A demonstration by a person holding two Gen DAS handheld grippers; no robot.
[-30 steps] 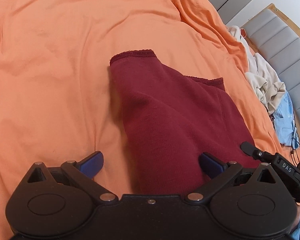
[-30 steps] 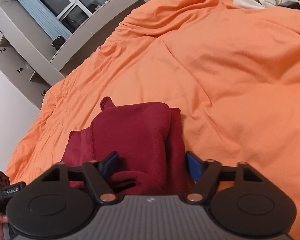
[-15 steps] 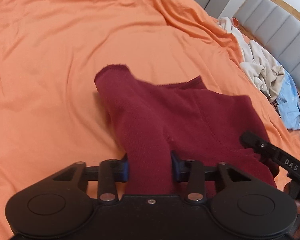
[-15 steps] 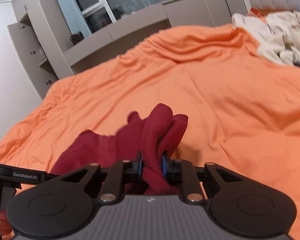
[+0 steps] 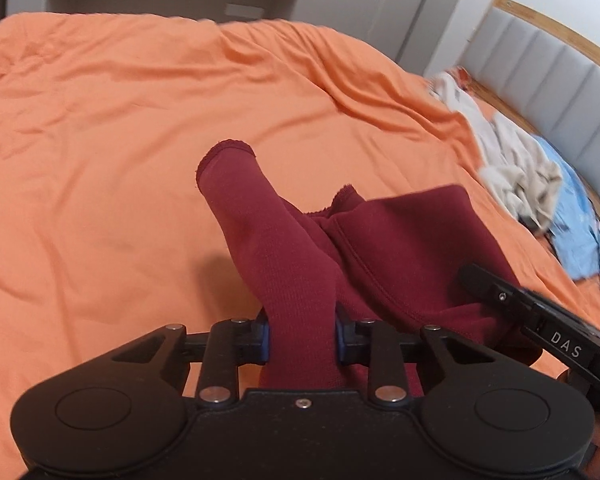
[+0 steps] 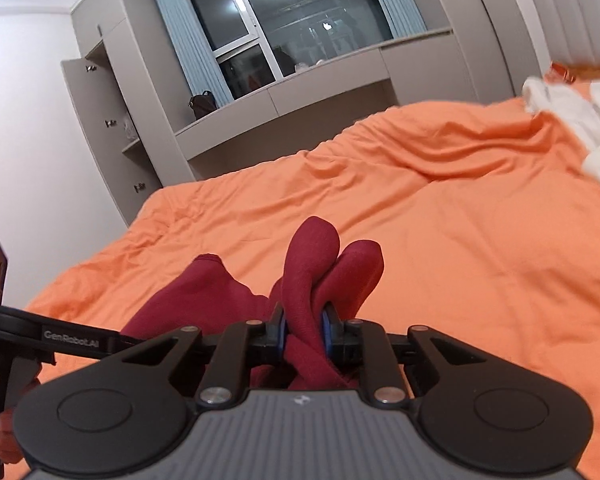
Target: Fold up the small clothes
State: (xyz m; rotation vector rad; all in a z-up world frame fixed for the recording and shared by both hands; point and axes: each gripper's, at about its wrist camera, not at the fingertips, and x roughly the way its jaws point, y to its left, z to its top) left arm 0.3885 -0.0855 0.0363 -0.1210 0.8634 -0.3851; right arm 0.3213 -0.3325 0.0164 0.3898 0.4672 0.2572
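A dark red knit garment (image 5: 284,248) hangs between both grippers above the orange bed cover (image 5: 100,128). My left gripper (image 5: 302,334) is shut on one bunched end of it, and a cuffed tube of cloth sticks out past the fingers. My right gripper (image 6: 304,334) is shut on the other end of the garment (image 6: 308,264), where two rounded folds bulge past the blue pads. The right gripper's body shows at the right of the left wrist view (image 5: 540,316). The left gripper's body shows at the left of the right wrist view (image 6: 60,336).
A heap of beige and white clothes (image 5: 512,160) and a light blue garment (image 5: 576,240) lie by the padded grey headboard (image 5: 560,80). Grey cabinets and a window (image 6: 292,32) stand past the bed's far edge. The orange cover (image 6: 460,220) is wrinkled.
Both grippers were open over the garment lying flat, then shut on its ends. They have since lifted it off the bed, and both views have tilted up toward the room.
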